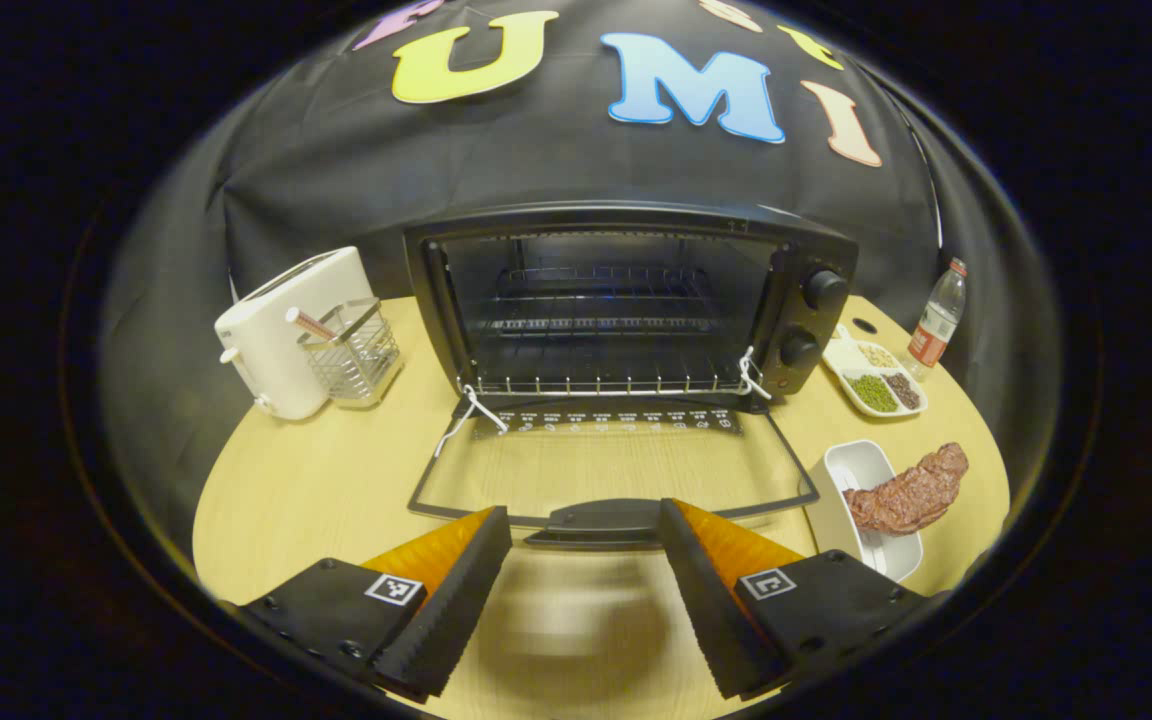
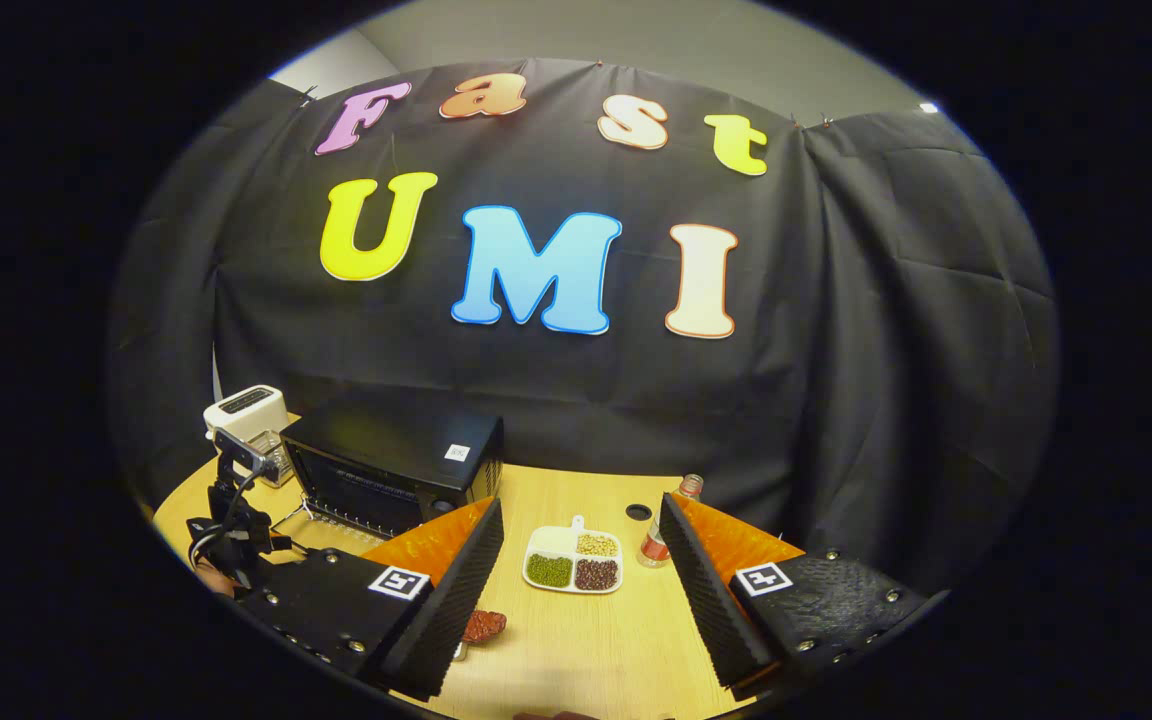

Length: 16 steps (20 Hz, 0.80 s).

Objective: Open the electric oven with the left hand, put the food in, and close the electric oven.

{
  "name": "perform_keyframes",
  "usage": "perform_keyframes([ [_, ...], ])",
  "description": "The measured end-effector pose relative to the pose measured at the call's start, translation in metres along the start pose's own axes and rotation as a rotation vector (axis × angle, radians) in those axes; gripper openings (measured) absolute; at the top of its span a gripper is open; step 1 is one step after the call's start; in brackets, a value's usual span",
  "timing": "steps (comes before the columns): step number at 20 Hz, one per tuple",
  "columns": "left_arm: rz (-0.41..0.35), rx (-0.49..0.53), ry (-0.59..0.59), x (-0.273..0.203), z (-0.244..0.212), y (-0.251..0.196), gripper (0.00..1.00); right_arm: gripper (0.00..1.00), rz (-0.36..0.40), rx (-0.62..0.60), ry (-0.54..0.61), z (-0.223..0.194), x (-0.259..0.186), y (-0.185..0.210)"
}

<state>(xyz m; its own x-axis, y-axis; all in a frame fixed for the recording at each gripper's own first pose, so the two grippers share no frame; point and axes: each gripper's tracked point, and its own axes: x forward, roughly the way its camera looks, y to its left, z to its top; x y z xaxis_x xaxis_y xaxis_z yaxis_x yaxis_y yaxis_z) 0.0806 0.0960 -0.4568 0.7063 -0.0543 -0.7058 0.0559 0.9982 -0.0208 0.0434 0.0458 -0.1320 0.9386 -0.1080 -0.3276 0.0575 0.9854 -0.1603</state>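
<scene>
Black oven (image 1: pixel 626 300), white toaster (image 1: pixel 286 330), brown meat (image 1: pixel 908 490), pale wooden table (image 1: pixel 316 480).

One electric oven (image 1: pixel 626 310) stands straight ahead of the left hand-held gripper (image 1: pixel 584 530), with two knobs (image 1: pixel 812 318) on its panel and two wire racks (image 1: pixel 601 310) inside. To that gripper's left are one white toaster (image 1: pixel 286 330) and one wire holder (image 1: pixel 354 350). To its right are one three-part dish (image 1: pixel 874 378), one bottle (image 1: pixel 936 322), one white tray (image 1: pixel 861 500) and one piece of meat (image 1: pixel 908 492); all sit on one bench (image 1: pixel 336 470)
</scene>
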Motion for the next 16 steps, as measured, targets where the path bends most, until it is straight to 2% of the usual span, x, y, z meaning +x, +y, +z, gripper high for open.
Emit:
perform_keyframes([
  [2,0.009,-0.002,-0.053,-0.015,0.017,0.003,1.00,0.96,0.069,0.010,0.079,-0.025,0.008,0.014],
  [6,0.003,-0.034,-0.181,-0.056,0.064,-0.002,1.00,0.93,0.145,0.088,0.175,-0.064,0.019,0.024],
  [10,0.010,-0.066,-0.312,-0.107,0.109,-0.009,1.00,0.93,0.253,0.156,0.275,-0.106,0.033,0.038],
  [11,0.010,-0.069,-0.335,-0.118,0.118,-0.010,0.96,0.94,0.288,0.179,0.305,-0.117,0.037,0.044],
  [12,0.010,-0.066,-0.355,-0.128,0.126,-0.012,0.99,0.96,0.322,0.208,0.335,-0.127,0.041,0.050],
  [15,0.016,-0.050,-0.400,-0.154,0.144,-0.014,0.99,0.96,0.403,0.332,0.444,-0.159,0.053,0.062],
  [16,0.024,-0.043,-0.409,-0.160,0.148,-0.013,0.99,0.92,0.420,0.370,0.484,-0.169,0.054,0.066],
])
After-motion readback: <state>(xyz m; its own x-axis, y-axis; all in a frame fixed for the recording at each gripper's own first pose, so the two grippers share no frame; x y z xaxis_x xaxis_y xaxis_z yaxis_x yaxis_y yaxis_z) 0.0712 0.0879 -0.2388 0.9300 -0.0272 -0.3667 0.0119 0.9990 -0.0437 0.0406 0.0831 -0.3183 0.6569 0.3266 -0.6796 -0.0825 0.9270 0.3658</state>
